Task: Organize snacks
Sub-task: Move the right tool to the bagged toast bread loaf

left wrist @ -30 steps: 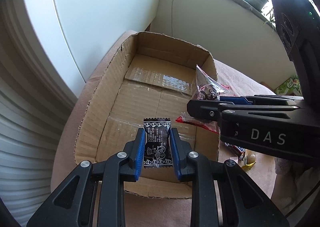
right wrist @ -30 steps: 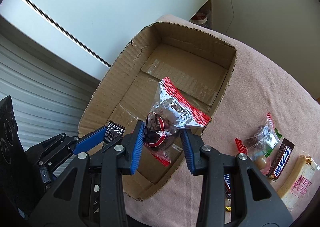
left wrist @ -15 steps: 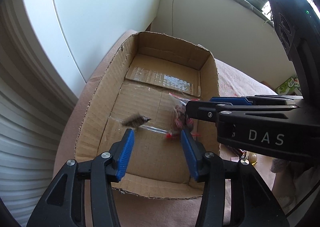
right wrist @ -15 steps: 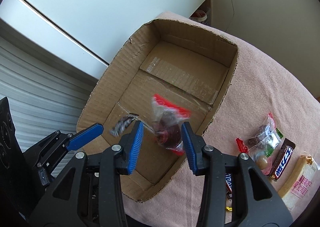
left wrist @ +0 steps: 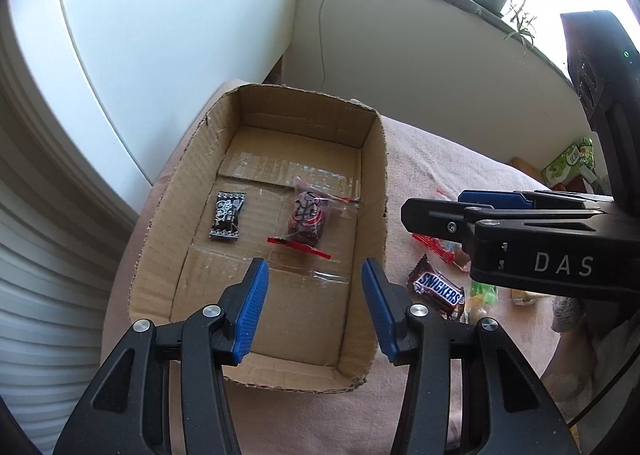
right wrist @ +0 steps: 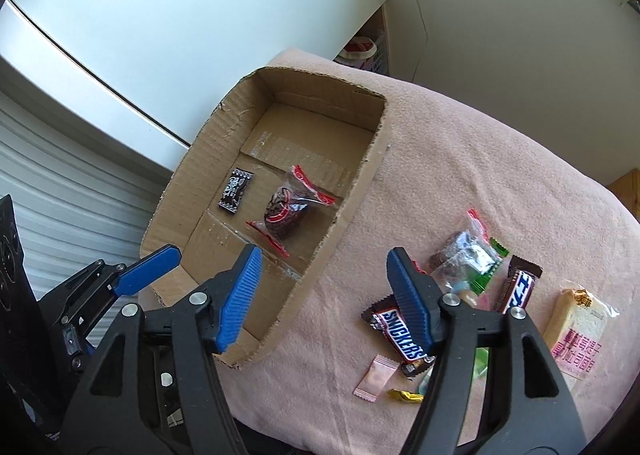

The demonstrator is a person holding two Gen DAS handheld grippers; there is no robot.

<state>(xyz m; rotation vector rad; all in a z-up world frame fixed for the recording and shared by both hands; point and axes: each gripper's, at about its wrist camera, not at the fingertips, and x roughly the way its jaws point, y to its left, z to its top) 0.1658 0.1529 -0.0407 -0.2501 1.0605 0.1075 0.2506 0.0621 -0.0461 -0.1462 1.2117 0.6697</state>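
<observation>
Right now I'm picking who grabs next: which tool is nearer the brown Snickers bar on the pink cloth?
Right. The right tool hangs over the brown Snickers bar; the left tool sits above the cardboard box.

An open brown cardboard box [right wrist: 224, 159] sits left of centre on a pink fleece cloth [right wrist: 460, 175]. On its floor lie a small black sachet with white print [right wrist: 236, 195] and, just to its right, a clear red-edged bag holding a dark round sweet [right wrist: 286, 211]. The right gripper [right wrist: 324, 287] fills the lower frame, its blue-padded jaws just opened wide, nothing between them. The left gripper's blue pad [right wrist: 150, 269] shows at lower left. Right of the box lie a Snickers bar [right wrist: 400, 335], a clear bag of mixed sweets [right wrist: 466, 255], a brown chocolate bar [right wrist: 518, 287], a cream wafer pack with pink lettering [right wrist: 576, 331] and a small pink sachet [right wrist: 376, 377].
</observation>
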